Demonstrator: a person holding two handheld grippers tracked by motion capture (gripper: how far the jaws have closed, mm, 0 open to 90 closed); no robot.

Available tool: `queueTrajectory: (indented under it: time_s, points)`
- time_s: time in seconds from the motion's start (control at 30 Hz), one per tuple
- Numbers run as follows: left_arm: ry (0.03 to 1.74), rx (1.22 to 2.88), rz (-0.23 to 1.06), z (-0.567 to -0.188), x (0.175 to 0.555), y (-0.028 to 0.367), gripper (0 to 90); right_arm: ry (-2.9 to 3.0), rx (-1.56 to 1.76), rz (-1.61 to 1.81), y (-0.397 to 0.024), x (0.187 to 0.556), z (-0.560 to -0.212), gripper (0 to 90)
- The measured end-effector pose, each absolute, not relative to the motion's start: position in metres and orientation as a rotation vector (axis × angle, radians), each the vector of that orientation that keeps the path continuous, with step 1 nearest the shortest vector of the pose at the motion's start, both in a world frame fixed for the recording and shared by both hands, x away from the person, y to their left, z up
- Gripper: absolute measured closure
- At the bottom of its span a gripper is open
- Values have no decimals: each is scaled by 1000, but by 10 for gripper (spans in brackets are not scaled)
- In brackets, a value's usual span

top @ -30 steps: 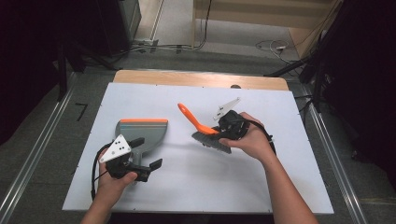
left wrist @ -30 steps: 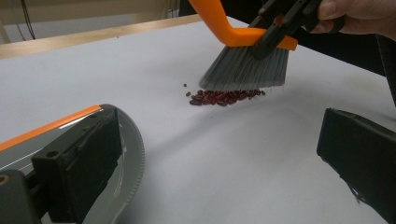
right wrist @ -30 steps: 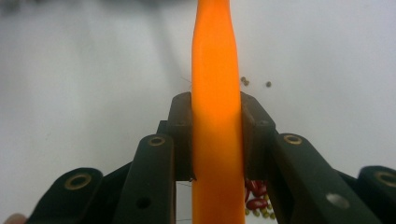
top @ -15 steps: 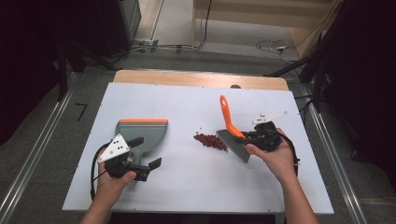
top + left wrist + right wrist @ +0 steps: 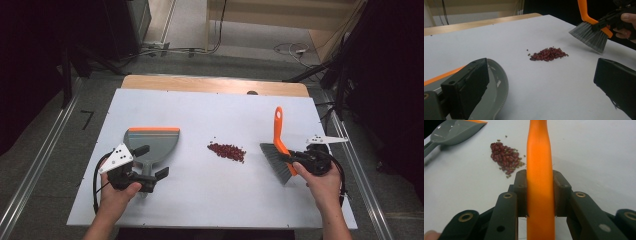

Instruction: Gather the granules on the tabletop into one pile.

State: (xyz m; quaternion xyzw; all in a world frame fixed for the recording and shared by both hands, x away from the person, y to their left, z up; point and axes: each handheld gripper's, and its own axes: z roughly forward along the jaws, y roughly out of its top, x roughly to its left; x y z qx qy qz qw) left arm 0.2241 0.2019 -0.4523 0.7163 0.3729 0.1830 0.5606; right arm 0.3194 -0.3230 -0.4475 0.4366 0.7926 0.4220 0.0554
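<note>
The small heap of dark red beans [image 5: 227,151] lies on the white tabletop [image 5: 215,205], between the two tools. The right gripper [image 5: 300,163] is clamped on the orange plastic handle of the grey-bristled hand brush [image 5: 278,150], bristles just off the table, well right of the heap. The left gripper [image 5: 150,176], jaws apart, sits at the handle of the grey dustpan with orange lip [image 5: 151,142], not gripping it. Advisable: grip and steady the pan first, then sweep low in short strokes towards it. Stray beans [image 5: 528,52] lie beside the heap; nothing obstructs the path.
</note>
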Motion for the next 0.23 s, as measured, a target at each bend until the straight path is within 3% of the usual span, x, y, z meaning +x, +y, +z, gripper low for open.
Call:
queueTrajectory:
  time_s: [0.23]
  points:
    - [885, 1680, 430, -452, 224, 204, 4, 2356, 1369, 1318, -335, 319, -450, 689]
